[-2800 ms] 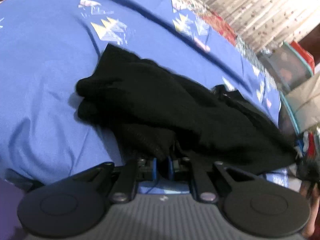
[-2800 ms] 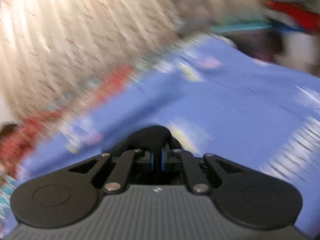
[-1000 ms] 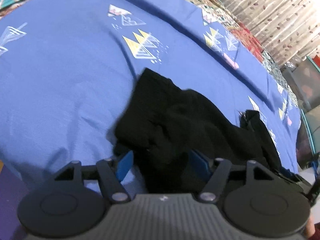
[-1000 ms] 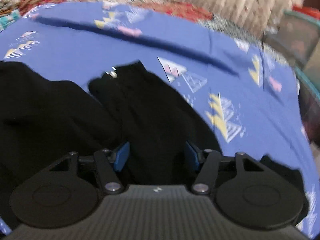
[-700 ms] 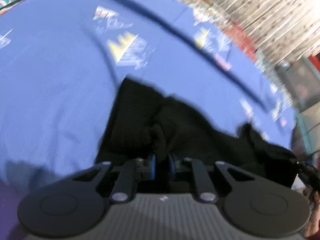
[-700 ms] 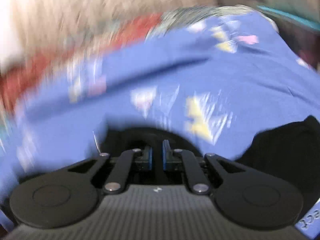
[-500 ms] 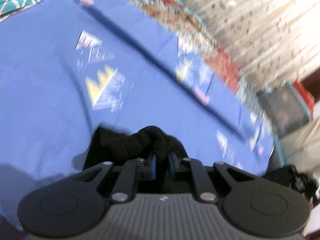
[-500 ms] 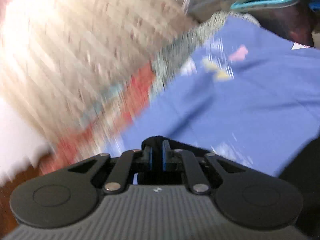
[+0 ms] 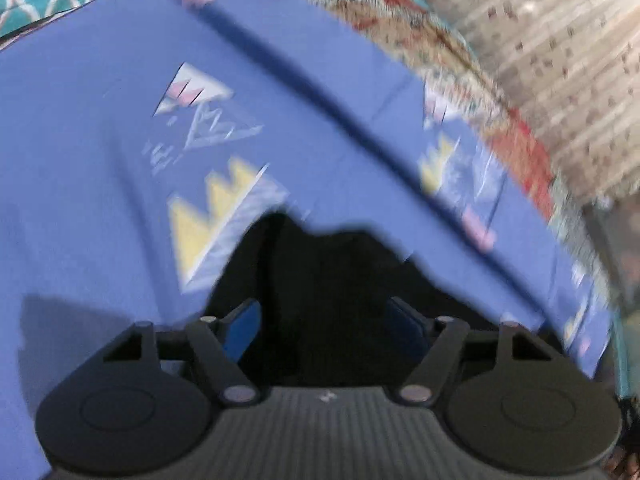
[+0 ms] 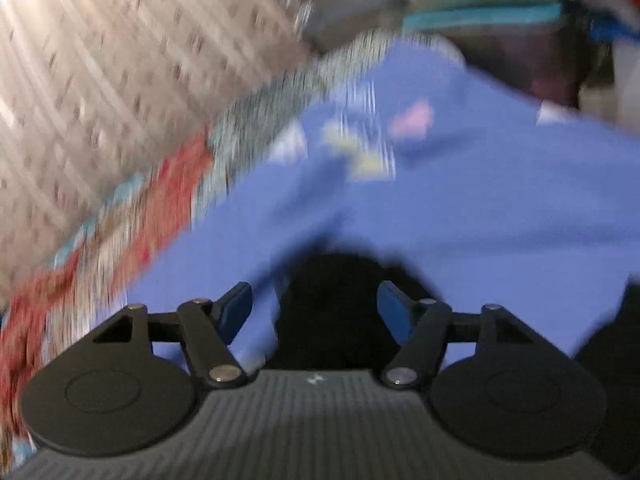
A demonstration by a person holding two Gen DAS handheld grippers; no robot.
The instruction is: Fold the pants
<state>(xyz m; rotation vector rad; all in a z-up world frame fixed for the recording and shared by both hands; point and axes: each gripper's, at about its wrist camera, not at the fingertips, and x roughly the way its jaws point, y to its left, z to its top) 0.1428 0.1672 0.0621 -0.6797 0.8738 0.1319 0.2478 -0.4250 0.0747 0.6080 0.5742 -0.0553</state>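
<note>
Left wrist, blue sheet (image 9: 80,140), beige curtain (image 9: 560,60)

Black pants (image 9: 332,280) bunched on blue sheet (image 9: 80,160)

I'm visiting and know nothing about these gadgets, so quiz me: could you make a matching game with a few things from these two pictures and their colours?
Things:
1. pants
2. bedsheet
3. curtain
4. finger pads

Colours:
A. beige with small dark flecks
B. black
C. bright blue
D. periwinkle blue with yellow and white triangle prints

Pairs: 1-B, 2-D, 3-A, 4-C
</note>
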